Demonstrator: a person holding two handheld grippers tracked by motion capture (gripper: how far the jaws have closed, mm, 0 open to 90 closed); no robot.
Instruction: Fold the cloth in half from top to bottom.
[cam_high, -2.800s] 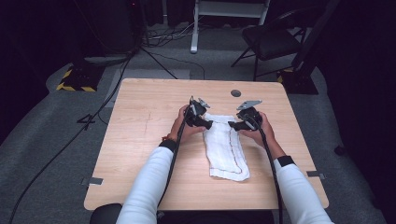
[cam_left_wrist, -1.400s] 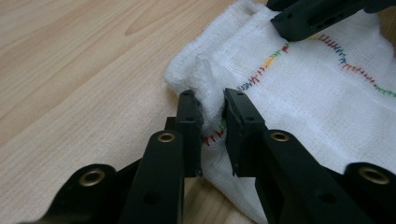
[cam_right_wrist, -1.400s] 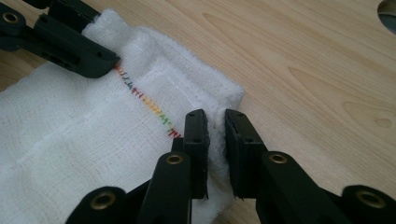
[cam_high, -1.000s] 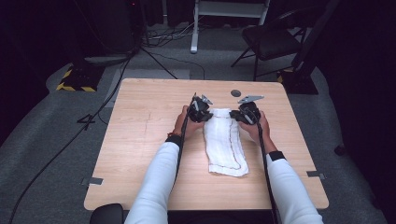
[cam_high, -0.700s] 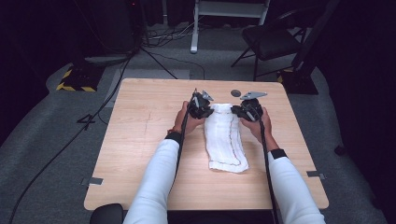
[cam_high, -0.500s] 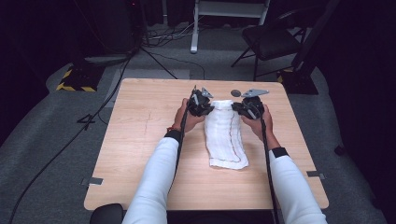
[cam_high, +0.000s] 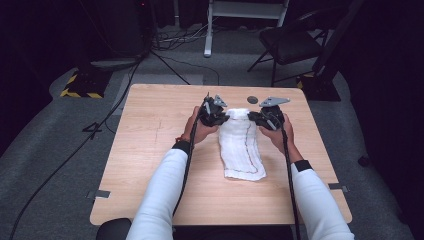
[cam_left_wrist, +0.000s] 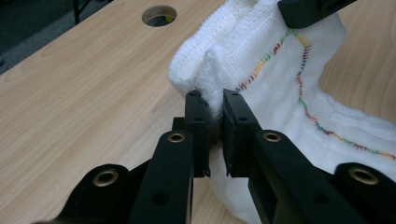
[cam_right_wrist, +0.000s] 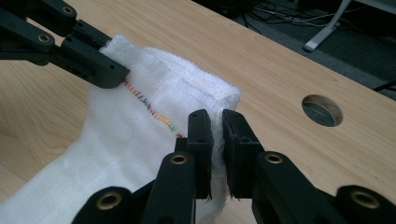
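Note:
A white cloth (cam_high: 241, 144) with a multicoloured stitched line lies lengthwise on the wooden table (cam_high: 150, 165), its far end lifted. My left gripper (cam_high: 220, 118) is shut on the cloth's far left corner; in the left gripper view the cloth (cam_left_wrist: 289, 79) bunches between my left gripper (cam_left_wrist: 215, 100). My right gripper (cam_high: 258, 118) is shut on the far right corner, where the folded edge of the cloth (cam_right_wrist: 140, 126) is pinched in my right gripper (cam_right_wrist: 215, 120). The other hand's gripper (cam_right_wrist: 88, 60) holds the opposite corner. The near end rests flat on the table.
A round hole (cam_high: 252, 100) in the tabletop lies just beyond the cloth, seen also as the hole (cam_right_wrist: 321, 110) and the hole (cam_left_wrist: 162, 15). A chair (cam_high: 295, 42) and a white stand (cam_high: 240, 15) are on the floor behind the table. Cables (cam_high: 75, 150) run along the left.
Both grippers have carried the cloth's far end away from the person toward the table's far edge, stretching the cloth longer and dragging its near end forward.

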